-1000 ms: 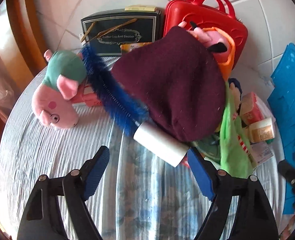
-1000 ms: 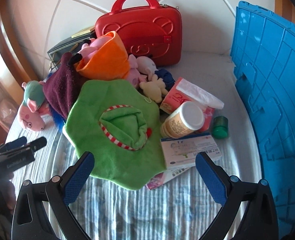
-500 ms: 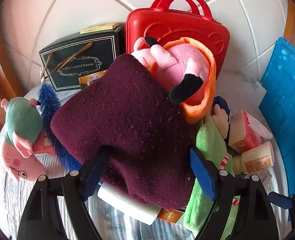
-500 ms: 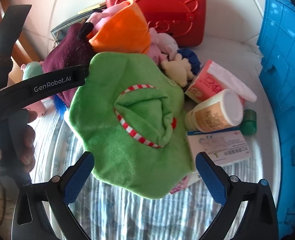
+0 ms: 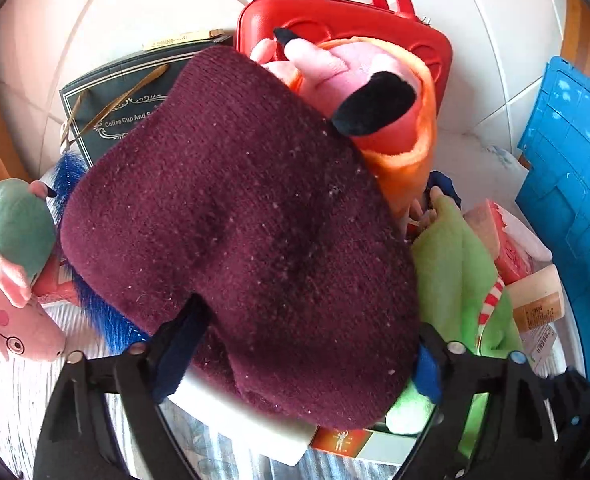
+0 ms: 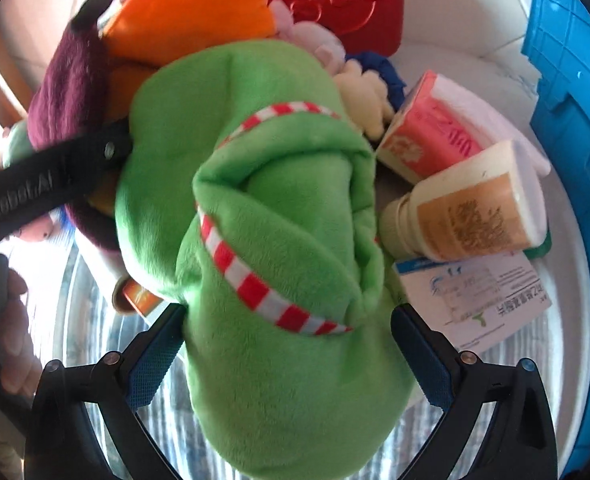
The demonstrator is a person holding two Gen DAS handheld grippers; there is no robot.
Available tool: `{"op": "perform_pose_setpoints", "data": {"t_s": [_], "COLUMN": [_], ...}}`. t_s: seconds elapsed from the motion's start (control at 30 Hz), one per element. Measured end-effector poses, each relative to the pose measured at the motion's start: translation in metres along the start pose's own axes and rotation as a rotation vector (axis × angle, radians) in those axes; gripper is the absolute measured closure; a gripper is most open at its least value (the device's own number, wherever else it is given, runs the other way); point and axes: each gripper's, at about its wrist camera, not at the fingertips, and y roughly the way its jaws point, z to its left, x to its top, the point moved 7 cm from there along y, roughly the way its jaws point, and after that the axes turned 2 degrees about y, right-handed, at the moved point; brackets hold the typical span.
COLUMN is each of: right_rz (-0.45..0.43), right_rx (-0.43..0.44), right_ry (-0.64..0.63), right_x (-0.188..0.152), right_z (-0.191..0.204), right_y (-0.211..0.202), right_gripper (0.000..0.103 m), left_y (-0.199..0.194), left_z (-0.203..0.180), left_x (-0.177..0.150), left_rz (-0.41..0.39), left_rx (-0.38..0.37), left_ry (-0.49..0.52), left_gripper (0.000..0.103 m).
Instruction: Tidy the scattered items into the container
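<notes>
In the left wrist view a maroon knit hat (image 5: 239, 216) fills the middle of the pile. My left gripper (image 5: 303, 344) straddles its near end with its jaws closing. The left pad digs into the knit and the right pad touches the hat's edge. A green plush (image 6: 279, 208) with red-and-white trim bulges between the wide jaws of my right gripper (image 6: 287, 352), brushing both pads without being squeezed. The blue crate (image 6: 567, 80) stands at the right edge, seen also as the blue crate (image 5: 567, 184) from the left wrist.
A red case (image 5: 347, 32), a dark gift box (image 5: 111, 116), an orange-and-pink plush (image 5: 375, 92), a pig toy (image 5: 11, 264) and a blue brush (image 5: 95, 312) surround the hat. A pill bottle (image 6: 467, 208), tissue pack (image 6: 427, 140) and medicine box (image 6: 479, 296) lie beside the crate. A person's hand (image 6: 11, 336) holds the left gripper's handle.
Both grippers have come down onto the pile. The left one moved forward from the white roller to straddle the maroon hat. The green plush now sits between the right jaws.
</notes>
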Motion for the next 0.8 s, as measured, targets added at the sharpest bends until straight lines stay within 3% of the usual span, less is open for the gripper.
{"op": "perform_pose_setpoints", "data": {"t_s": [0.03, 0.07, 0.1, 0.2, 0.27, 0.5, 0.7, 0.8], "right_rz": [-0.009, -0.008, -0.002, -0.023, -0.041, -0.142, -0.206, -0.230], "right_rx": [0.003, 0.017, 0.029, 0.033, 0.041, 0.089, 0.134, 0.156], "right_ry": [-0.010, -0.022, -0.025, -0.032, -0.023, -0.034, -0.072, -0.082], "right_x": [0.002, 0.002, 0.002, 0.000, 0.000, 0.000, -0.010, -0.002], "right_z": [0.001, 0.004, 0.005, 0.005, 0.003, 0.011, 0.024, 0.032], "right_y": [-0.002, -0.002, -0.003, -0.009, -0.017, -0.073, -0.124, -0.137], "right_gripper": [0.008, 0.030, 0.038, 0.047, 0.054, 0.061, 0.063, 0.063], "left_y": [-0.005, -0.009, -0.015, -0.032, -0.043, -0.088, -0.149, -0.175], "left_z": [0.000, 0.000, 0.002, 0.004, 0.005, 0.011, 0.022, 0.025], "left_x": [-0.002, -0.005, -0.008, -0.018, -0.026, -0.051, -0.049, -0.046], "left_rz": [-0.002, -0.004, -0.006, -0.007, -0.006, -0.012, -0.092, -0.123], "left_rx": [0.001, 0.000, -0.002, 0.014, 0.038, 0.077, 0.147, 0.156], "left_ry": [-0.004, -0.014, -0.029, -0.057, -0.060, -0.082, -0.081, -0.089], "left_gripper": [0.026, 0.033, 0.041, 0.056, 0.060, 0.064, 0.071, 0.090]}}
